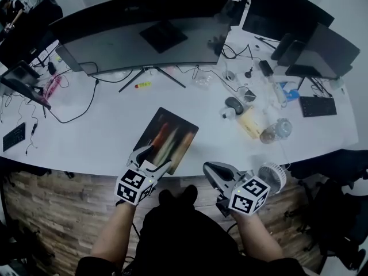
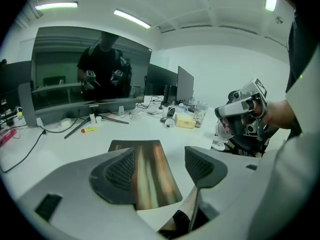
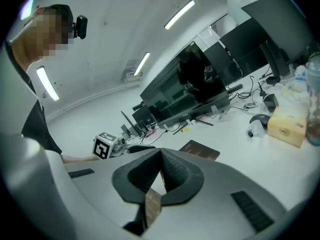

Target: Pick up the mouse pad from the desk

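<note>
Item count, desk (image 1: 103, 148) area:

- Desk: one.
- Mouse pad (image 1: 169, 138): one, near edge, centre.
- Grippers: two, a left gripper (image 1: 155, 156) and a right gripper (image 1: 208, 168), both at the near edge.
- Monitors: three. One wide curved monitor (image 1: 144, 33) far centre, a second monitor (image 1: 284, 7) and a third monitor (image 1: 328, 45) far right.
- Keyboards: two. One right keyboard (image 1: 317, 106), one left keyboard (image 1: 14, 136).
- Mouse (image 1: 233, 102): one.
- Bottle (image 1: 277, 130): one.
- Yellow box (image 1: 250, 122): one.
- Small fan (image 1: 272, 177): one, near right.
- Yellow marker (image 1: 142, 85): one.
</note>
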A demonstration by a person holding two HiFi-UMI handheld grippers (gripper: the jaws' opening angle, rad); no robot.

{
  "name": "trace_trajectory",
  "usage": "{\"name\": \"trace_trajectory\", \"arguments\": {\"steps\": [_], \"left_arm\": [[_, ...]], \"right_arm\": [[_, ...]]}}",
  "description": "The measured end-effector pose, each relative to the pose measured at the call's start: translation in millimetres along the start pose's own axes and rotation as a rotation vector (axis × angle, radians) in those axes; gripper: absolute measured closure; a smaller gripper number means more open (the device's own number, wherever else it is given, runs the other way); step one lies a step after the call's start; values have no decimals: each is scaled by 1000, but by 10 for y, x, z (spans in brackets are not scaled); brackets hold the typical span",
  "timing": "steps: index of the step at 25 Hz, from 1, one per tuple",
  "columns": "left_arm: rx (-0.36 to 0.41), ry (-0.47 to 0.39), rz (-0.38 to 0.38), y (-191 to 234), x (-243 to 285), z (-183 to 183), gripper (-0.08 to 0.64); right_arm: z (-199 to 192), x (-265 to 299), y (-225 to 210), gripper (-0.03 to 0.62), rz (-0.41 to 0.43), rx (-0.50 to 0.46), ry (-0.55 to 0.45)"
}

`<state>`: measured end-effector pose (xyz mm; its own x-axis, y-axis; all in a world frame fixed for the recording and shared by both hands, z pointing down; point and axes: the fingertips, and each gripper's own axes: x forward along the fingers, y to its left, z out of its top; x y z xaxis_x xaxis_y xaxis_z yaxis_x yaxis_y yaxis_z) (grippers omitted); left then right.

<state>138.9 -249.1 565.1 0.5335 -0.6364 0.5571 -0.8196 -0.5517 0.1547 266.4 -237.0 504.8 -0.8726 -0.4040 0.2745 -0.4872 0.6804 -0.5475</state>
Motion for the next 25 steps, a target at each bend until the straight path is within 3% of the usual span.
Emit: {"name": "trace_trajectory", "arguments": {"steps": [11,25], "left_arm": [[25,94,-76,-7,364,-552,245],[98,205,-73,-70,708,-1040,176]], "right_arm": [[-374,114,161,588,-19,15,67],[-665,67,145,588,-84,68,76]]}}
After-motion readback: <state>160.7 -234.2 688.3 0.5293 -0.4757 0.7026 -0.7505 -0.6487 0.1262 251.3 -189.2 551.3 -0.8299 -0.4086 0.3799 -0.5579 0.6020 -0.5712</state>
